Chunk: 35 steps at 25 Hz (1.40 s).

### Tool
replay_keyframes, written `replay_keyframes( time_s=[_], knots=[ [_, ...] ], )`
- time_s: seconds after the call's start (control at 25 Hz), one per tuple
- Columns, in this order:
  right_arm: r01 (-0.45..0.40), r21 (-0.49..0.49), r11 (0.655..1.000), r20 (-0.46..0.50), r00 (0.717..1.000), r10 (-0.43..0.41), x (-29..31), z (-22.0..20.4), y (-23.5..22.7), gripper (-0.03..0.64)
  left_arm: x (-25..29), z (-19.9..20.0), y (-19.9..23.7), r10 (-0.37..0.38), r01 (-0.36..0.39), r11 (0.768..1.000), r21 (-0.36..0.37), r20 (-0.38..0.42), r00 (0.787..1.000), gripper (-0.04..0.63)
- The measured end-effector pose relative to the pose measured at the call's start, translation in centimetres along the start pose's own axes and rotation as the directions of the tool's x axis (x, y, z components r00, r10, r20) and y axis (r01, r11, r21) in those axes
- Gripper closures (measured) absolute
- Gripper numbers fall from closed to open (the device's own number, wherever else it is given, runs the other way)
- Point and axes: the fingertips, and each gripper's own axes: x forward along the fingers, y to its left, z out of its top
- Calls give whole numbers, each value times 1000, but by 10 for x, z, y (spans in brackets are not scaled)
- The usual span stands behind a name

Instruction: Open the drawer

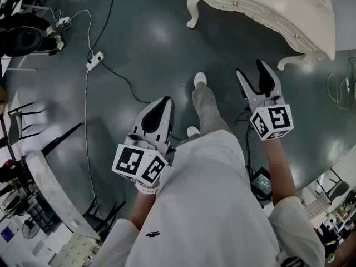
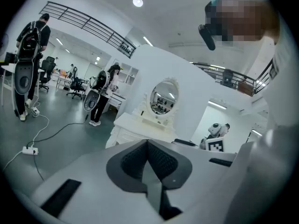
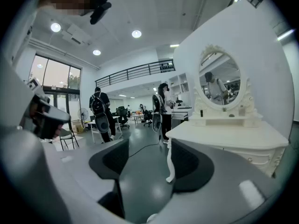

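Closest, below the person's white top (image 1: 211,204), the left tongs (image 1: 164,102) are closed, pads together on nothing. The right tongs (image 1: 250,70) stand wide apart and empty. Bare grey floor (image 1: 144,43) lies ahead, with a power strip (image 1: 95,60) and cables (image 1: 114,71) off to the left. Well beyond both tongs stands an ornate white vanity counter (image 1: 311,15) on curved legs, its small-knobbed drawer (image 1: 253,8) shut flush. Only the gripper views show its oval mirror (image 3: 219,76) and people (image 3: 163,106) behind.
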Motion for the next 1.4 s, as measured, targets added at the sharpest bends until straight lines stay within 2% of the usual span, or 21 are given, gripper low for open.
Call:
replay_keyframes(
  time_s=[0.08, 0.12, 0.24, 0.36, 0.6, 0.8, 1.04, 1.16, 1.4],
  knots=[
    [3, -30, 1000, -11, 1000, -4, -61, 13, 37, 381, -23, -7, -25, -27, 27, 1000, 5, 0, 1000, 586],
    [9, -48, 999, -20, 1000, -10, -90, 19, 51, 440, -33, -11, -39, -41, 41, 999, 9, 3, 999, 586],
    [43, -101, 994, -43, 998, -47, -159, 27, 67, 603, -50, -22, -81, -85, 85, 996, 31, 12, 996, 586],
    [85, -107, 991, -47, 995, -90, -206, 27, 64, 604, -53, -33, -116, -117, 117, 992, 46, 6, 993, 586],
    [136, 59, 989, 23, 990, -138, -259, 37, 33, 605, -38, -49, -184, -174, 176, 981, 85, -33, 984, 586],
    [184, 75, 980, 49, 981, -188, -305, 42, -17, 604, -10, -65, -249, -221, 227, 968, 108, -64, 973, 586],
    [241, 103, 965, 42, 968, -246, -349, 30, -77, 604, 19, -84, -306, -235, 245, 961, 131, -83, 968, 586],
    [245, 127, 961, 40, 967, -252, -364, 25, -100, 604, 35, -96, -326, -235, 247, 959, 140, -91, 968, 586],
    [193, 116, 974, 54, 978, -200, -387, 19, -132, 604, 64, -117, -376, -239, 250, 956, 151, -89, 967, 586]
  ],
)
